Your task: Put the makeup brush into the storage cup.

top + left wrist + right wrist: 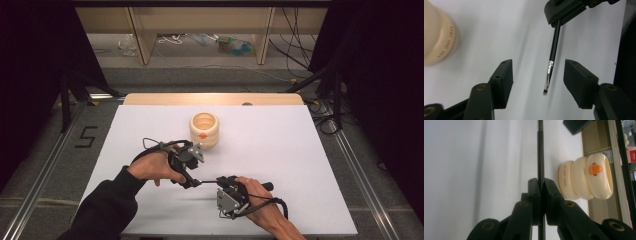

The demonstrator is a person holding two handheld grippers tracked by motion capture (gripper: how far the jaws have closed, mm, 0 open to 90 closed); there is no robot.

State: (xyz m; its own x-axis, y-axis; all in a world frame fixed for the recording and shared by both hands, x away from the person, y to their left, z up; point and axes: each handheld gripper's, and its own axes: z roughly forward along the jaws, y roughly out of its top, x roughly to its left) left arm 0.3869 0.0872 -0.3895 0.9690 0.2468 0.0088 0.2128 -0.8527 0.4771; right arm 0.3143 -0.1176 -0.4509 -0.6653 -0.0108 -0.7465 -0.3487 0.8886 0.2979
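Seemingly a hand-over of a thin makeup brush (207,180) is under way. From the high view, the white table (280,150) carries a cream ribbed holder (204,130) at about twelve o'clock from the two hands. The left gripper (191,183) sits at nine o'clock of the right gripper (220,180), and the brush bridges the short gap between them as a dark line just above the tabletop.

Along the left gripper view, the jaws stand apart with the brush's tip end (548,80) hanging between them, touching neither pad. Its glossy shaft runs up toward one o'clock to the right gripper's jaws, which show at the top edge. The holder lies at ten o'clock.

Along the right gripper view, the jaws are clamped flat on the black handle (540,155), which runs straight out to twelve o'clock. The holder (586,177) lies at two o'clock, on its side in this turned picture, an orange mark (594,169) on its rim band.

The brush looks light, stiff and slick, likely to swivel if pinched off-centre. The metal ferrule just above the bristles seems the sounder place to grip; the bristles themselves would probably crush.
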